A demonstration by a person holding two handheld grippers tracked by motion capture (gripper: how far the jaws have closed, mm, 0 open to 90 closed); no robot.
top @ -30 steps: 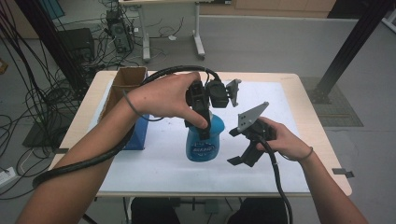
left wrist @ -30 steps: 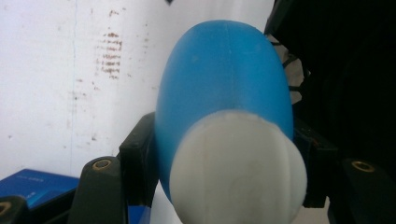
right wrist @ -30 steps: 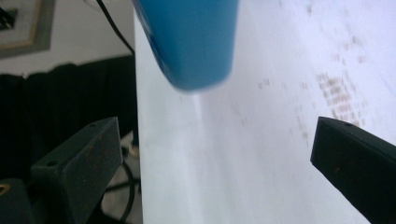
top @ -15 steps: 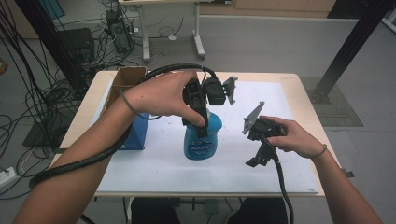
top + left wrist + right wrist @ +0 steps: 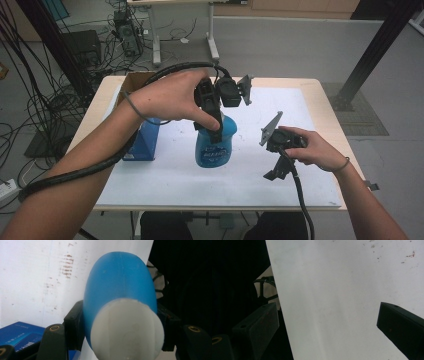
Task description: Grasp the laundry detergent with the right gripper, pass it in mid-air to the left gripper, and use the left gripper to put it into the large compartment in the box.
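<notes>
The left gripper is clamped on the neck of the blue bottle, which stands on the white mat just beside a blue box. The right gripper hovers to its right, jaws apart and empty. Keep the bottle vertical and the squeeze steady, I think.

We see bare white mat along the near edge and to the right of the blue bottle, room enough to pass. On the left, a blue box stands near the bottle, with a cardboard box behind it, narrowing that side.
</notes>
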